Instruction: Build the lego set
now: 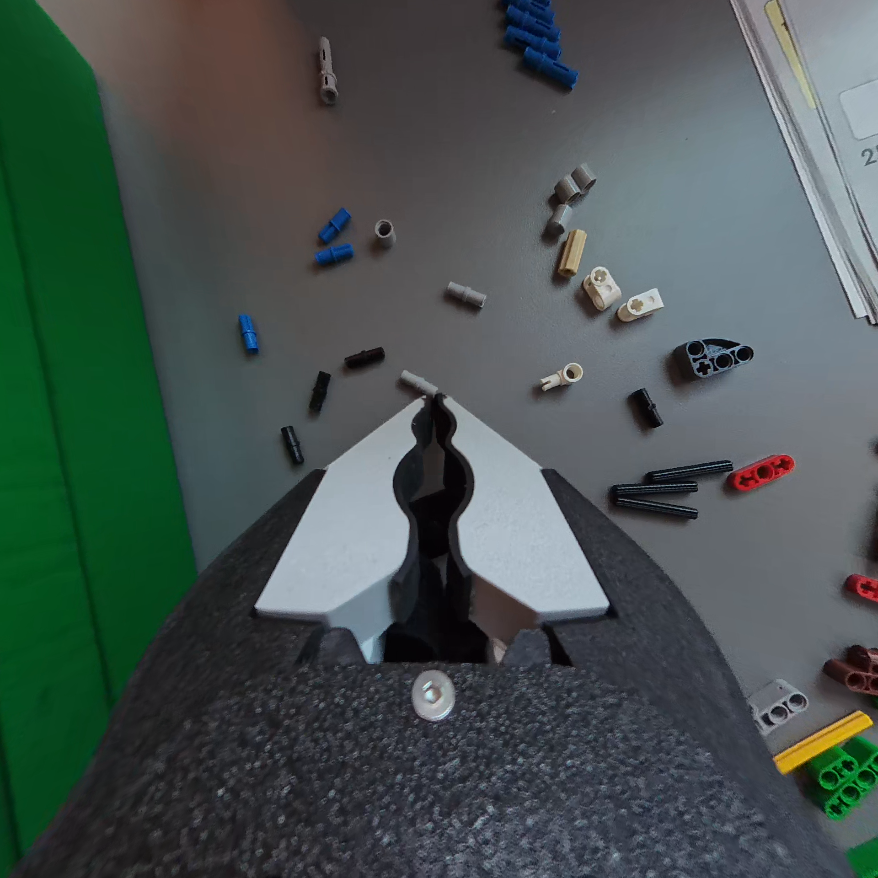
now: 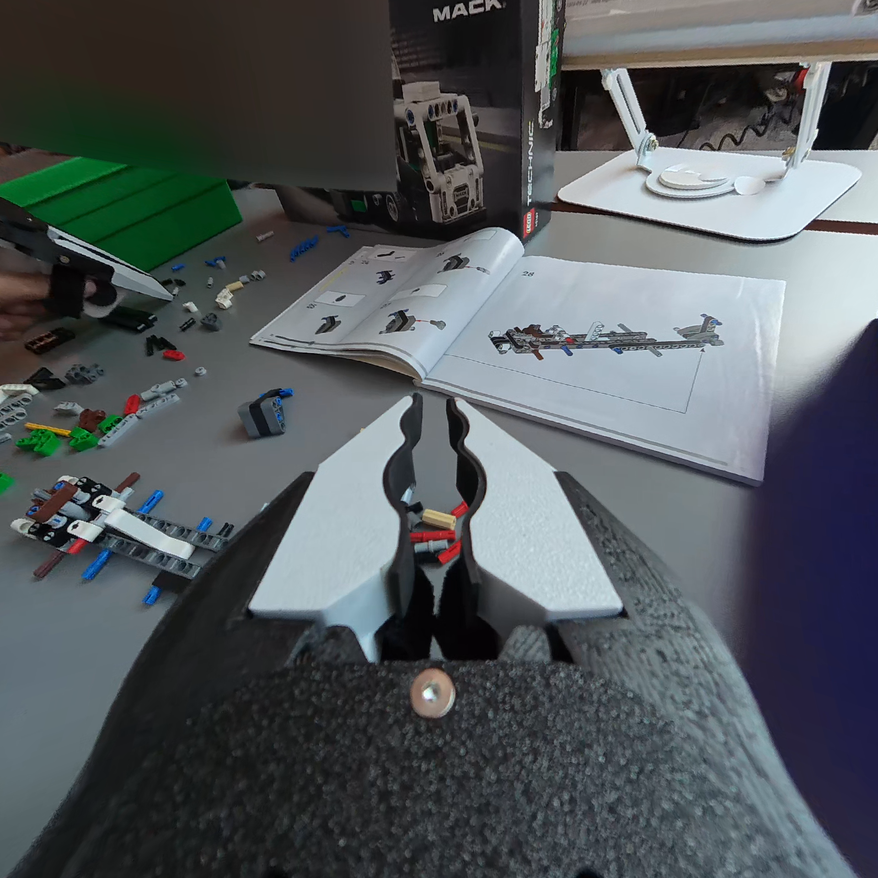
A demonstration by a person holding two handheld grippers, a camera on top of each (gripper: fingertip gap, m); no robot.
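Left tool [image 1: 430, 396] angled down at surface [image 1: 475, 142], clenched on light grey pin [image 1: 418, 382]. Right tool [image 2: 433, 404] level, released; only its view shows open booklet [image 2: 594, 332].

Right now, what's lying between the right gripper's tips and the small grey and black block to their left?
Nothing: in the right wrist view only bare grey table separates the right gripper from the block.

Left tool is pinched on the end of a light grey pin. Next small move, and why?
Probably a short straight lift. The left tool is shut on just one end of the grey pin, most of it sticking out to the side, so the hold looks thin. Black pins lie close by; a sideways drag could knock them.
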